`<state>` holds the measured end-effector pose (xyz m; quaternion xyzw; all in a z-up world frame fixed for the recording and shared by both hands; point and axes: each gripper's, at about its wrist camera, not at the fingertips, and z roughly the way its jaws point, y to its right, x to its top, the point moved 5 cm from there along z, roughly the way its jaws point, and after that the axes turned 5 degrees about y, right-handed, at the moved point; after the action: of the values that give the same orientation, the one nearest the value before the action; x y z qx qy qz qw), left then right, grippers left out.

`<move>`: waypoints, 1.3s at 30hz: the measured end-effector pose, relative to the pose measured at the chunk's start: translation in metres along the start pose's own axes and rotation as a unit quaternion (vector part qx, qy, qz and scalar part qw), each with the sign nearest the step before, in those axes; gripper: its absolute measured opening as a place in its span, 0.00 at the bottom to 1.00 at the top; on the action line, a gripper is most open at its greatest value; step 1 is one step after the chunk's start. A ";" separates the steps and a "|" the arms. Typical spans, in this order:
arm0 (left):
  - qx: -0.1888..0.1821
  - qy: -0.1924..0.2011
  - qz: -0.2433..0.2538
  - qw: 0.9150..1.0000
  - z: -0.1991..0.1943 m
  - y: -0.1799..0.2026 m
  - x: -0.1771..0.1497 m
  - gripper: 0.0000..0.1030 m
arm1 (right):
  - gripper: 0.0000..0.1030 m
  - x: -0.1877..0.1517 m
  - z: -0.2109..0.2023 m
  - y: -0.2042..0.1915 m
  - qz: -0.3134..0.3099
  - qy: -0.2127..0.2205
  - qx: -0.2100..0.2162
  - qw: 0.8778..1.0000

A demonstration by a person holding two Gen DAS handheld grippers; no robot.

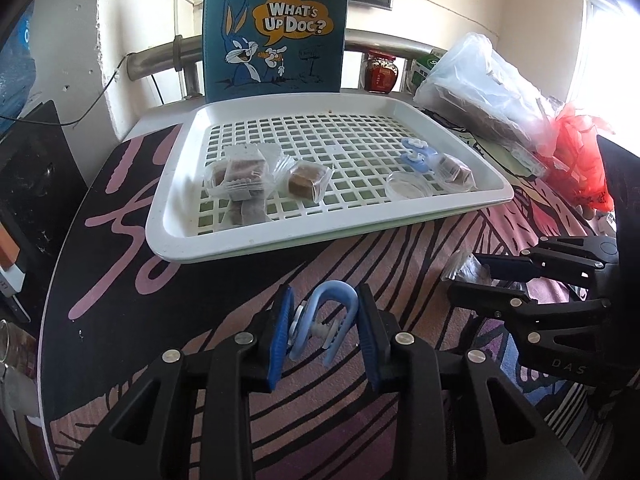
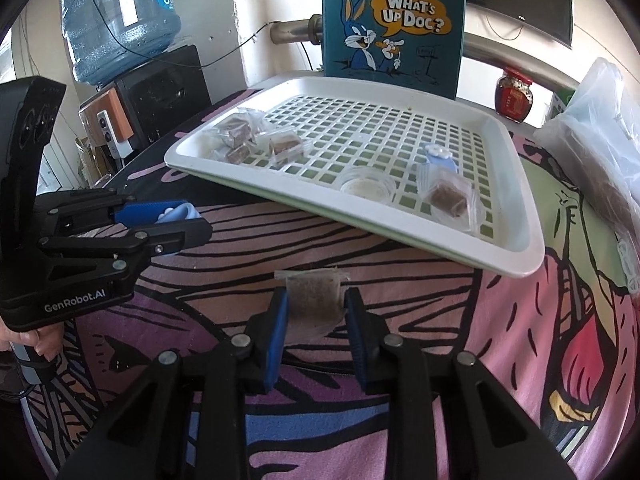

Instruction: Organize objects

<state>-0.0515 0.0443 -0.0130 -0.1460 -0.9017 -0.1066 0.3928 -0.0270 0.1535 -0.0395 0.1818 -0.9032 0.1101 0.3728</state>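
Note:
My left gripper (image 1: pixel 325 320) is shut on a light-blue clip (image 1: pixel 332 318), held above the patterned tablecloth in front of the white grid tray (image 1: pixel 256 236); it also shows in the right wrist view (image 2: pixel 176 220). My right gripper (image 2: pixel 315 308) is shut on a clear-wrapped brown snack packet (image 2: pixel 314 300) and appears at the right in the left wrist view (image 1: pixel 468 284). On the tray lie several wrapped brown snacks (image 1: pixel 240 178), another blue clip (image 1: pixel 416 154), a clear round lid (image 1: pixel 408 186) and one more wrapped snack (image 1: pixel 454 172).
A teal Bugs Bunny bag (image 1: pixel 276 28) stands behind the tray. A red jar (image 1: pixel 380 72), a clear plastic bag (image 1: pixel 488 88) and a red bag (image 1: pixel 576 152) sit at the right. A water dispenser bottle (image 2: pixel 116 12) stands at the left.

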 end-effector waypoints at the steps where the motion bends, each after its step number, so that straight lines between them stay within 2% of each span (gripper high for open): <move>1: 0.001 -0.001 0.001 1.000 0.000 0.000 0.000 0.29 | 0.27 -0.001 0.000 0.000 0.001 -0.002 0.001 1.000; 12: -0.001 -0.015 -0.008 1.000 0.006 -0.002 -0.003 0.29 | 0.30 -0.003 0.002 -0.001 -0.002 -0.008 0.010 1.000; 24: -0.003 -0.019 -0.010 1.000 0.007 -0.003 -0.004 0.29 | 0.29 -0.002 0.001 0.002 -0.001 -0.006 0.010 1.000; 31: -0.004 -0.016 -0.008 1.000 0.006 -0.002 -0.003 0.29 | 0.28 0.000 -0.006 0.007 0.020 0.011 0.022 0.999; 39: -0.005 -0.016 -0.007 1.000 0.006 -0.002 -0.003 0.29 | 0.28 0.004 -0.014 0.007 0.019 0.035 0.017 0.999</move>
<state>-0.0542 0.0433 -0.0194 -0.1431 -0.9082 -0.1121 0.3770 -0.0236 0.1633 -0.0274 0.1667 -0.8909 0.1391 0.3990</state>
